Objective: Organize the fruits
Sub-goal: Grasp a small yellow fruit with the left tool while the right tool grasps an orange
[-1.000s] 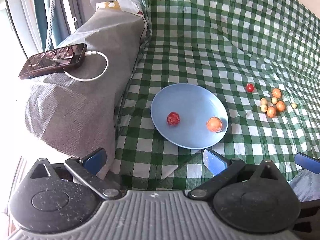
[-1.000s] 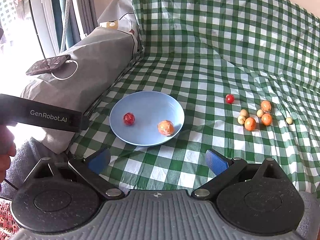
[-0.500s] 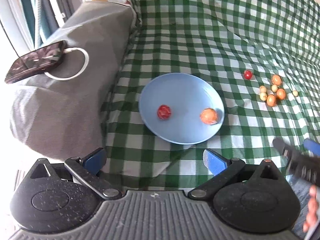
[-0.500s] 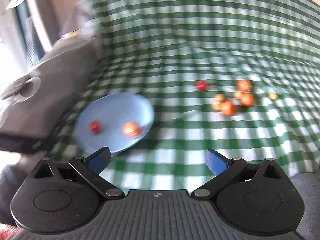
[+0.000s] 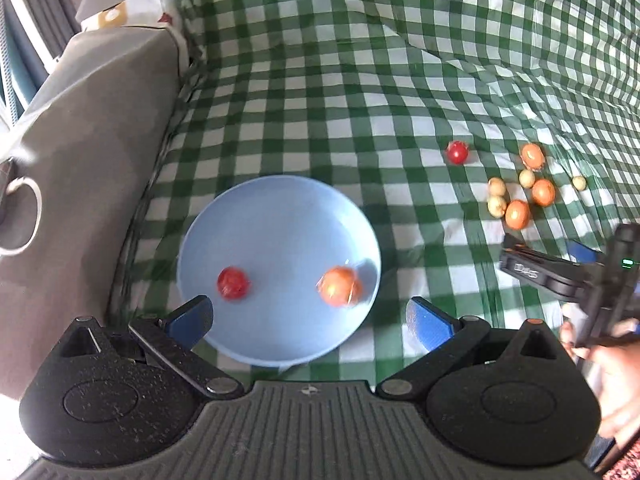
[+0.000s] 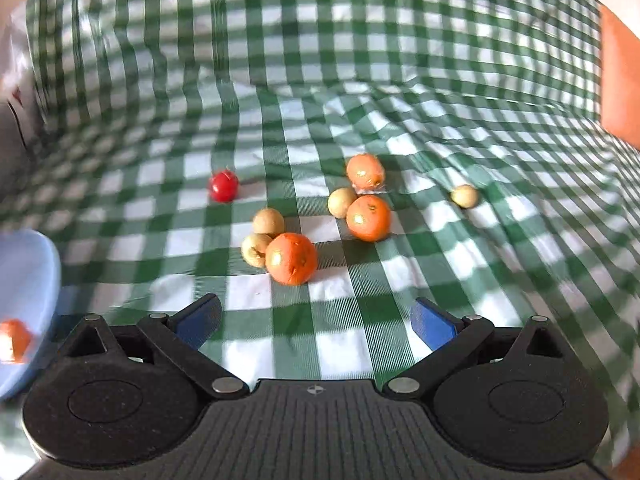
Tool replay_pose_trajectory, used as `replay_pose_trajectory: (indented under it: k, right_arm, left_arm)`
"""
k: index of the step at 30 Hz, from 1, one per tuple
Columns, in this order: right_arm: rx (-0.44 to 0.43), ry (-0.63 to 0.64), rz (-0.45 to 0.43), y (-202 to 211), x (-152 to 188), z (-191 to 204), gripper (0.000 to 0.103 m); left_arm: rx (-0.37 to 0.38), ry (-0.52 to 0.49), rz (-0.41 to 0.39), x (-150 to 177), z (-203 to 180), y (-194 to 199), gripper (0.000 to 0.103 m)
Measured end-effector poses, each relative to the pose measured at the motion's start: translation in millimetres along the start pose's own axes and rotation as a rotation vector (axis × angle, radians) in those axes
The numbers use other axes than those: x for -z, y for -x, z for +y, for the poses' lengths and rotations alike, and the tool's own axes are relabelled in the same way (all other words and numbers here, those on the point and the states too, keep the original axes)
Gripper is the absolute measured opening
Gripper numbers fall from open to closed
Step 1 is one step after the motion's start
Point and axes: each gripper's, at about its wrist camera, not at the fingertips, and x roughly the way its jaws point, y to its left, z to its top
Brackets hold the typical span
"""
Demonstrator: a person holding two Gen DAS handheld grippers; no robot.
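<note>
A light blue plate (image 5: 280,208) lies on the green checked cloth and holds a red fruit (image 5: 233,282) and an orange fruit (image 5: 340,286). My left gripper (image 5: 308,320) is open and empty over the plate's near rim. My right gripper (image 6: 316,318) is open and empty, just short of a cluster of loose fruits: three oranges, the nearest one (image 6: 291,258), several small pale round fruits (image 6: 268,222) and a red fruit (image 6: 223,186). The same cluster (image 5: 518,214) shows in the left wrist view, with the right gripper's body (image 5: 560,272) beside it.
A grey covered armrest (image 5: 92,152) with a white cable loop (image 5: 28,216) stands left of the plate. The checked cloth rises up a backrest (image 6: 320,40) behind the fruits. The plate's edge (image 6: 36,280) shows at the right wrist view's left.
My right gripper has swung right and moved in close to the loose fruit cluster. My left gripper has moved forward and down over the plate. Both stay open.
</note>
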Motion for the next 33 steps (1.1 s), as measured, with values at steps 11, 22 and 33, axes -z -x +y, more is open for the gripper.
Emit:
replay_pose_trajectory:
  k: [11, 22, 33]
  right_arm:
    - [0.096, 0.061, -0.015, -41, -8, -8, 0.036]
    - [0.174, -0.137, 0.002, -45, -3, -49, 0.038]
    - [0.206, -0.121, -0.020, -55, -12, -49, 0.053]
  left_arm:
    - [0.055, -0.079, -0.011, -52, -73, -59, 0.103]
    - [0.216, -0.227, 0.046, -83, -183, -152, 0.103]
    - [0.319, -0.248, 0.033, -85, -186, -161, 0.028]
